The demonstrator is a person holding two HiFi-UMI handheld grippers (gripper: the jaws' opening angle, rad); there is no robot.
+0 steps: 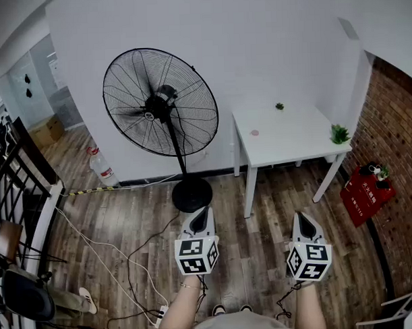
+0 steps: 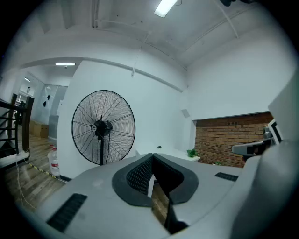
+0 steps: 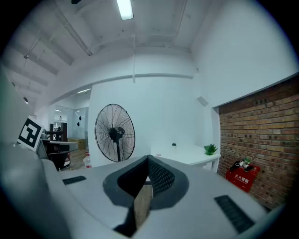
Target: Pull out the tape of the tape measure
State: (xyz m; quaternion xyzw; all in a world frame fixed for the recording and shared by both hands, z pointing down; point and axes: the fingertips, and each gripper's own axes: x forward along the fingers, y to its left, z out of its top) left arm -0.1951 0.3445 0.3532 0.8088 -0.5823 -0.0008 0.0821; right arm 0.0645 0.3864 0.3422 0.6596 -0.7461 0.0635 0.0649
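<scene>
I see no tape measure that I can make out for certain. A small pinkish round thing (image 1: 254, 133) lies on the white table (image 1: 293, 147), too small to identify. My left gripper (image 1: 202, 212) and right gripper (image 1: 302, 216) are held side by side over the wooden floor, short of the table and pointing toward it. In the left gripper view the left gripper (image 2: 152, 156) has its jaws meeting at the tips with nothing between them. The right gripper (image 3: 148, 158) looks the same in its own view: shut and empty. Both views show the table (image 3: 187, 153) ahead.
A large black standing fan (image 1: 160, 101) stands left of the table. A potted plant (image 1: 339, 133) and a small dark thing (image 1: 279, 106) sit on the table. A red box (image 1: 365, 188) leans by the brick wall at right. Cables (image 1: 108, 251) and a bottle (image 1: 101, 167) lie at left.
</scene>
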